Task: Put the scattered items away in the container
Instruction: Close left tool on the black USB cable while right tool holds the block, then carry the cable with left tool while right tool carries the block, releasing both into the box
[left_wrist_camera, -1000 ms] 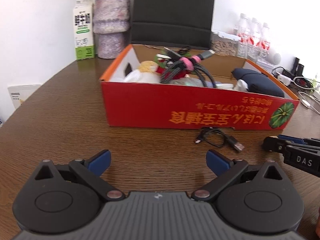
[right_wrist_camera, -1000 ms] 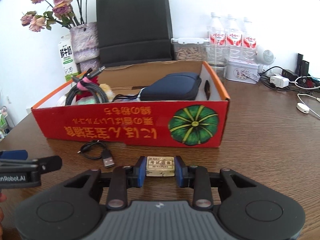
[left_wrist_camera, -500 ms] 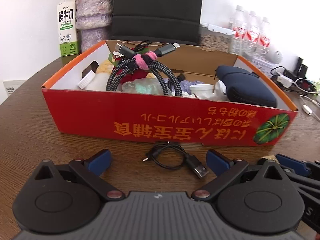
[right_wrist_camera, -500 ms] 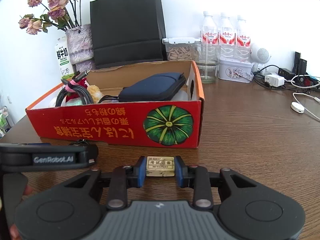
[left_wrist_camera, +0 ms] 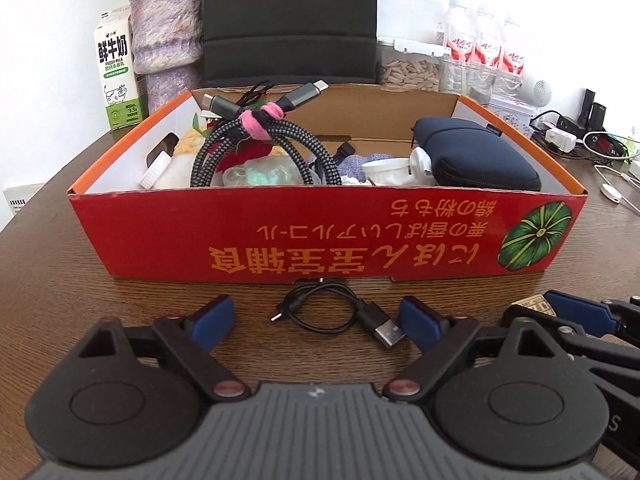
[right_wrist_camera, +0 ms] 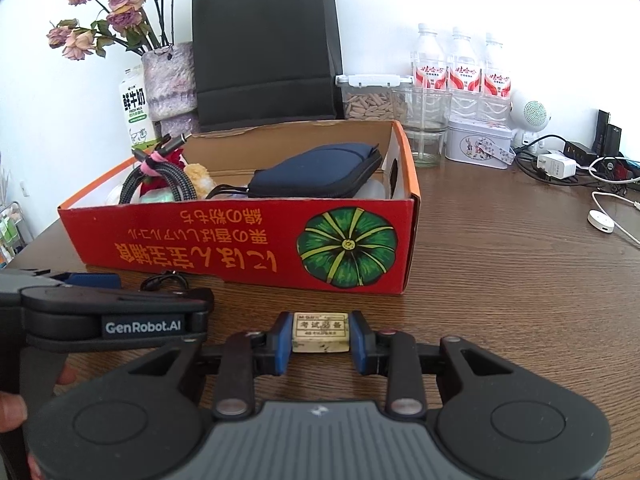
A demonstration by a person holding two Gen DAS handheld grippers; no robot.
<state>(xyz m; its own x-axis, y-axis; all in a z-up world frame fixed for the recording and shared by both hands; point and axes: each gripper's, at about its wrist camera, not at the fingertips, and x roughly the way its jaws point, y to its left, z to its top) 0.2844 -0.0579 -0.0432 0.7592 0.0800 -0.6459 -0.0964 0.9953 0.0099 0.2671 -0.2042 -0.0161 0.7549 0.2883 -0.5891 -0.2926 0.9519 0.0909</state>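
Lying on the table just in front of the red box, the small black USB cable sits between the L gripper jaws, which have just been closing w/o touching it. R gripper clamps an eraser, near box front.

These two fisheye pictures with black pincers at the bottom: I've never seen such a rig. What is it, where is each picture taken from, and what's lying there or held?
No robot here: a person holds a hand-operated two-finger gripper in each hand, each carrying a camera that looks along its blue-padded fingers. The left view shows the left gripper, whose jaws have just been closing, still open around a short black USB cable lying on the brown wooden table. The right view shows the right gripper shut on a small cream-coloured eraser. Behind both stands the red cardboard box, already holding braided cables, a navy pouch and other small things.
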